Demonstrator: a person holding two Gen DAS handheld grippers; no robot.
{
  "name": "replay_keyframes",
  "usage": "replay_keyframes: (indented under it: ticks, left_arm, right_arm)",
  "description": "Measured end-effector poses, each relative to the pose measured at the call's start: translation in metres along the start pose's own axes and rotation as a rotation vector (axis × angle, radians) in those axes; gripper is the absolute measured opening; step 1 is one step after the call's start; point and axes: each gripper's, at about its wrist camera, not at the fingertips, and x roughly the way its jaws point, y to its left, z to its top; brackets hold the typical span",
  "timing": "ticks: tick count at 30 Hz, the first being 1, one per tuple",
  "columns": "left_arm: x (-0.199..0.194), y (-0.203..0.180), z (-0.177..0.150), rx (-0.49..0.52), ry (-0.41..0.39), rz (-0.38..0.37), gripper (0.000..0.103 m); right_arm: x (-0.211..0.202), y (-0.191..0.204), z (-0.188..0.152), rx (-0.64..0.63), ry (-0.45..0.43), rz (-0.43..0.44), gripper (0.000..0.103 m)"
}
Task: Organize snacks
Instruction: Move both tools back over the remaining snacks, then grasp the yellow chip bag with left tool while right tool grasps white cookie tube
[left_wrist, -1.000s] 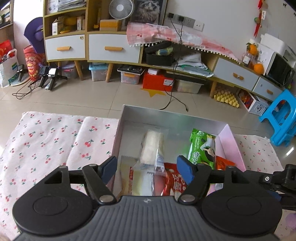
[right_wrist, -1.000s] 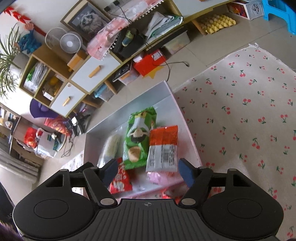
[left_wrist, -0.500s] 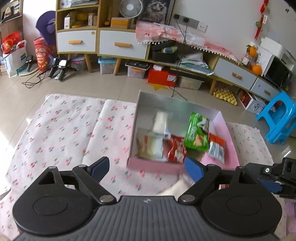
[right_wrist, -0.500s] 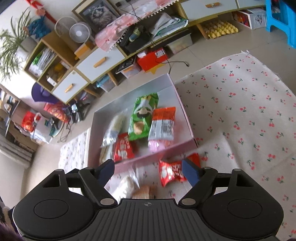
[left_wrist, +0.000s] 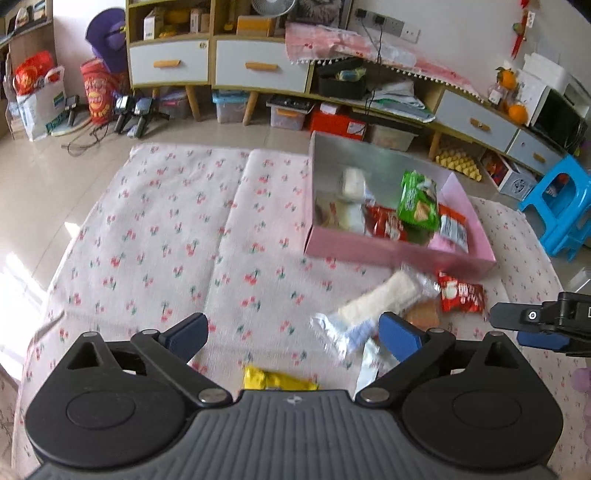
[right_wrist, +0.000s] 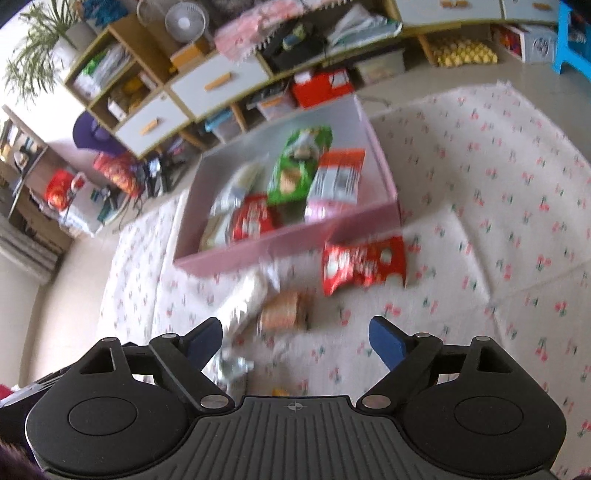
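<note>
Left wrist view. The left gripper stands wide, nothing between its blue pads; its jaws have just been opening. A second ago the camera sat right over the pink box; now the box lies well ahead and to the right on the cherry-print cloth. Inside the box: a green packet, a red packet, a white bar and an orange-and-white packet. Loose on the cloth in front of the box: a long white wrapped snack, a red packet with white print, and a yellow packet at the gripper's body. The right gripper's finger enters from the right edge.

Right wrist view. The right gripper is also wide and empty, jaws just been opening. The box has likewise dropped back from the camera. This view alone shows a small brown packet clearly, between the white snack and the red packet; the yellow one is only a sliver here.

Room: the cloth left of the box is bare to its edge; a blue stool stands past the cloth's right edge.
</note>
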Motion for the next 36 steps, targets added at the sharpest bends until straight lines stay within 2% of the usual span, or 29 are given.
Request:
replay_keyframes:
  ticks: [3,10,18,23,26,28,33,36]
  left_arm:
    - [0.0,0.005,-0.008,0.009,0.022,-0.008,0.099]
    - [0.001,0.022,-0.028,0.058,0.055,0.043,0.099]
    - [0.007,0.029,-0.045,0.061,0.117,0.001,0.097]
    - [0.017,0.023,-0.053,0.083,0.175,-0.03,0.085]
    - [0.022,0.022,-0.056,0.102,0.199,-0.029,0.075]
    - [0.023,0.023,-0.057,0.11,0.208,-0.031,0.065]
    - [0.024,0.027,-0.057,0.117,0.225,-0.046,0.051]
    - [0.02,0.029,-0.054,0.137,0.206,0.003,0.049]
  right_arm:
    - [0.003,0.004,-0.009,-0.011,0.03,-0.013,0.088]
    - [0.006,0.016,-0.025,-0.074,0.07,-0.033,0.088]
    - [0.019,0.021,-0.034,-0.091,0.119,-0.047,0.089]
    - [0.026,0.029,-0.038,-0.103,0.142,-0.049,0.089]
    - [0.028,0.036,-0.04,-0.114,0.145,-0.044,0.089]
    - [0.03,0.04,-0.041,-0.119,0.146,-0.038,0.089]
    - [0.035,0.051,-0.045,-0.126,0.155,-0.026,0.089]
    - [0.038,0.058,-0.047,-0.136,0.16,-0.008,0.089]
